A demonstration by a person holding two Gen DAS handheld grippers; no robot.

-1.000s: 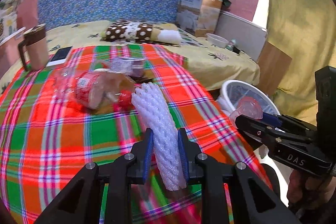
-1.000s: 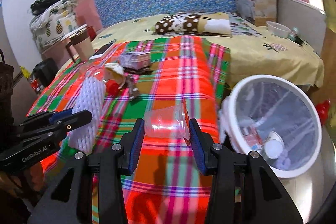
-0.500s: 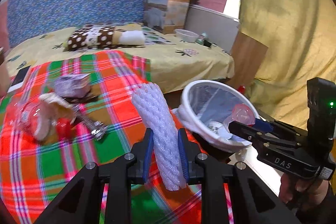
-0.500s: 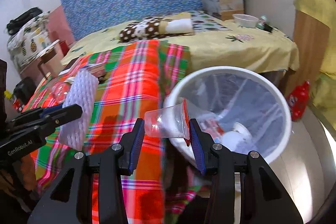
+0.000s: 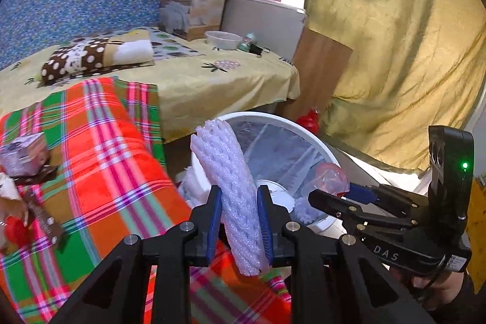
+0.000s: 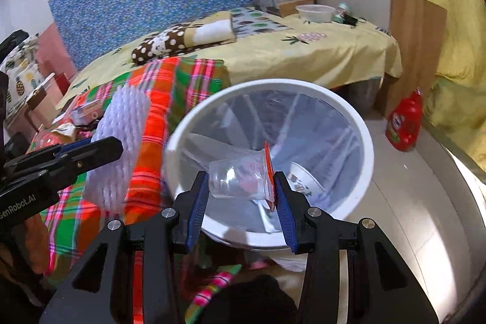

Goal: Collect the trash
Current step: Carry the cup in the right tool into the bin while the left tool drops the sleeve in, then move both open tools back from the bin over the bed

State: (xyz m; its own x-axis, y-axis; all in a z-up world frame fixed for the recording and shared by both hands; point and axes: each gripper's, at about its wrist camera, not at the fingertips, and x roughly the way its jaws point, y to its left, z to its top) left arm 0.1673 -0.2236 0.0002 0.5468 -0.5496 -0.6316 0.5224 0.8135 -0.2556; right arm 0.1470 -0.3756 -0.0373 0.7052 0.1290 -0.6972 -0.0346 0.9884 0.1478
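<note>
Clearly "DAS" on right tongs, "GenRobot.AI" on left tongs.

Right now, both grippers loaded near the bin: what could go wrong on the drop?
1. The foam net in the left gripper sits over the bin's near rim; released here, it may land outside.
2. The clear cup in the right gripper is light and could bounce out.
3. The grippers could collide.
</note>
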